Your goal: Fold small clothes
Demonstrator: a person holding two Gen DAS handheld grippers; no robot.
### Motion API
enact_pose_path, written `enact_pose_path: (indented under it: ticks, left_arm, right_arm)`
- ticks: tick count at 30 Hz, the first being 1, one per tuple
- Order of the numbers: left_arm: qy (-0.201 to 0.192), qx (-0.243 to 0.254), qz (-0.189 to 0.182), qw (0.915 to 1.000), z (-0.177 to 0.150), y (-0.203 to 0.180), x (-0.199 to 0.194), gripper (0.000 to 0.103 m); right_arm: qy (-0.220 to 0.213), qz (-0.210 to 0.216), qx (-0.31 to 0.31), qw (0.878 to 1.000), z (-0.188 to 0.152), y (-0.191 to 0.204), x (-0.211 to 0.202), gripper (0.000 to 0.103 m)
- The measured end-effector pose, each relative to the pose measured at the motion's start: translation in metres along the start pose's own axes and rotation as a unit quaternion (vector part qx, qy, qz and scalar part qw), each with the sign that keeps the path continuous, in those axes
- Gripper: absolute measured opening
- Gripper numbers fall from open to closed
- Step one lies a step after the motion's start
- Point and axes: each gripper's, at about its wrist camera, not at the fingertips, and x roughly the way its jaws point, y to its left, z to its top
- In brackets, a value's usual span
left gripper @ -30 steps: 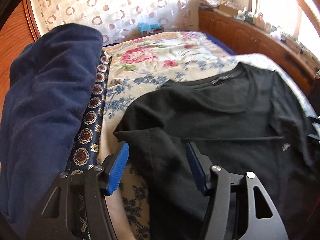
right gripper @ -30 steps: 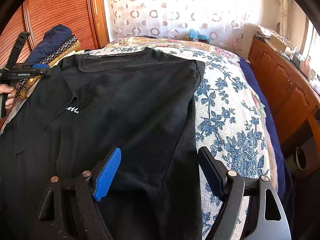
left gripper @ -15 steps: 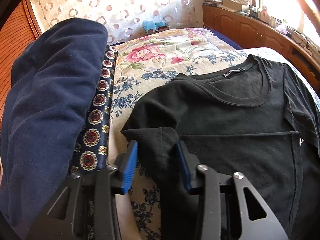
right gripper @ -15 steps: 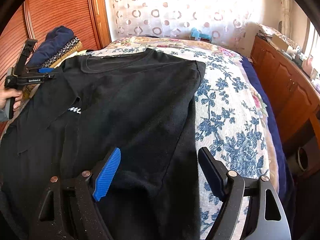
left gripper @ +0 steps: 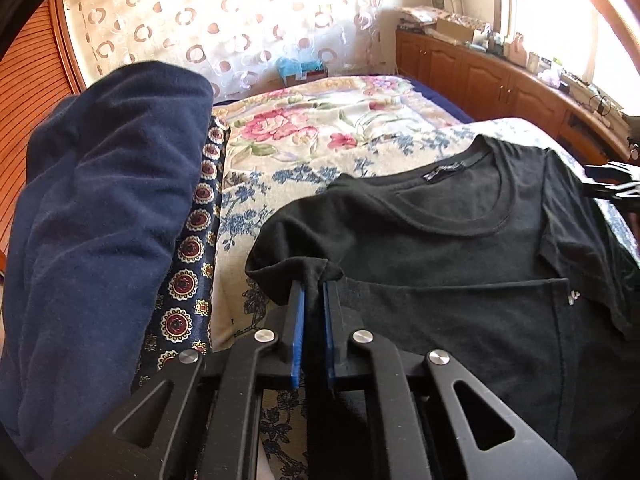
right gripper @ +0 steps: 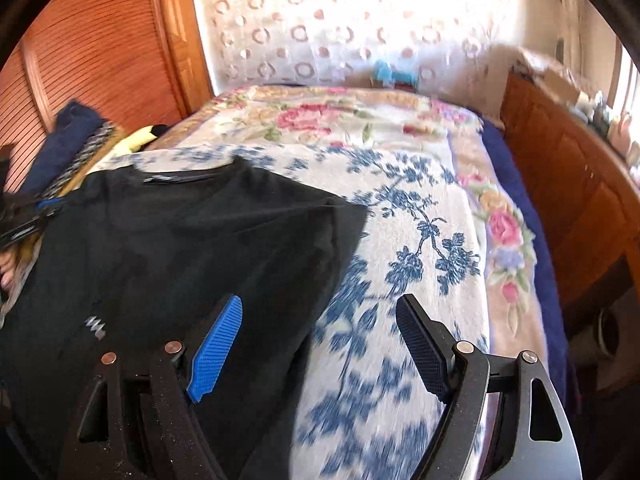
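Pinching the sleeve edge of the black T-shirt (left gripper: 460, 280) in my left gripper (left gripper: 314, 300), I see its body lying rightward across the floral bedspread (right gripper: 420, 240), while my right gripper (right gripper: 320, 336) hovers spread over its far edge (blurred, probably not touching).

T-shirt (left gripper: 460, 248) on bed (left gripper: 320, 132) | pile (left gripper: 92, 220) left, perhaps clothes

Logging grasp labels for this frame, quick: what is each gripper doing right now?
Left gripper: shut on the black T-shirt, pinching its sleeve edge.
Right gripper: open, holding nothing, over the shirt's edge and the floral bedspread.
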Motion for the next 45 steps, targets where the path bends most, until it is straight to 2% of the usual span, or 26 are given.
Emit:
enact_pose_path:
  ticks: [3, 4, 6, 7, 8, 10, 13, 19, 27, 32, 35, 38, 45]
  left_arm:
    - [-0.013, -0.004, -0.007, 0.9999, 0.001, 0.001, -0.008, 0.008]
    - [-0.019, -0.006, -0.010, 0.9997, 0.001, 0.001, -0.012, 0.008]
    - [-0.030, -0.009, -0.017, 0.9994, 0.002, 0.001, -0.020, 0.008]
    - [-0.035, -0.010, -0.023, 0.9991, 0.003, 0.000, -0.024, 0.007]
    - [-0.039, -0.011, -0.029, 0.9988, 0.003, -0.001, -0.029, 0.007]
    - [-0.047, -0.012, -0.038, 0.9981, 0.003, -0.005, -0.038, 0.007]
    - [-0.058, -0.008, -0.050, 0.9970, 0.000, -0.011, -0.053, 0.007]
    - [-0.089, -0.009, -0.070, 0.9936, -0.012, -0.017, -0.095, 0.006]
    - [-0.128, -0.011, -0.079, 0.9885, -0.054, -0.023, -0.155, 0.006]
    - [-0.141, -0.021, -0.073, 0.9871, -0.105, -0.028, -0.193, 0.006]
    - [-0.128, -0.035, -0.071, 0.9885, -0.143, -0.027, -0.208, 0.006]
    - [-0.117, -0.045, -0.068, 0.9897, -0.172, -0.026, -0.215, 0.006]
    - [-0.114, -0.065, -0.068, 0.9890, -0.199, -0.021, -0.235, 0.006]
  right_arm:
    - [0.006, 0.006, 0.001, 1.000, 0.012, 0.000, 0.017, 0.075]
    - [0.008, 0.008, 0.001, 1.000, 0.015, 0.000, 0.021, 0.069]
    - [0.001, -0.002, -0.017, 1.000, 0.020, 0.005, 0.025, 0.052]
    - [-0.003, 0.004, -0.030, 1.000, 0.022, 0.008, 0.026, 0.029]
    - [-0.004, 0.009, -0.039, 0.999, 0.023, 0.009, 0.027, 0.018]
    - [-0.001, 0.005, -0.049, 0.999, 0.022, 0.013, 0.028, 0.007]
    - [-0.024, 0.013, -0.052, 0.998, 0.023, 0.019, 0.017, 0.006]
    - [-0.080, 0.019, -0.055, 0.995, 0.009, 0.034, -0.034, 0.005]
    - [-0.122, 0.026, -0.054, 0.991, -0.044, 0.041, -0.091, 0.005]
    - [-0.134, 0.030, -0.052, 0.989, -0.093, 0.044, -0.134, 0.005]
    - [-0.137, 0.050, -0.033, 0.989, -0.128, 0.047, -0.161, 0.005]
    - [-0.134, 0.053, -0.032, 0.989, -0.153, 0.049, -0.173, 0.005]
    - [-0.125, 0.053, -0.036, 0.990, -0.180, 0.058, -0.211, 0.005]
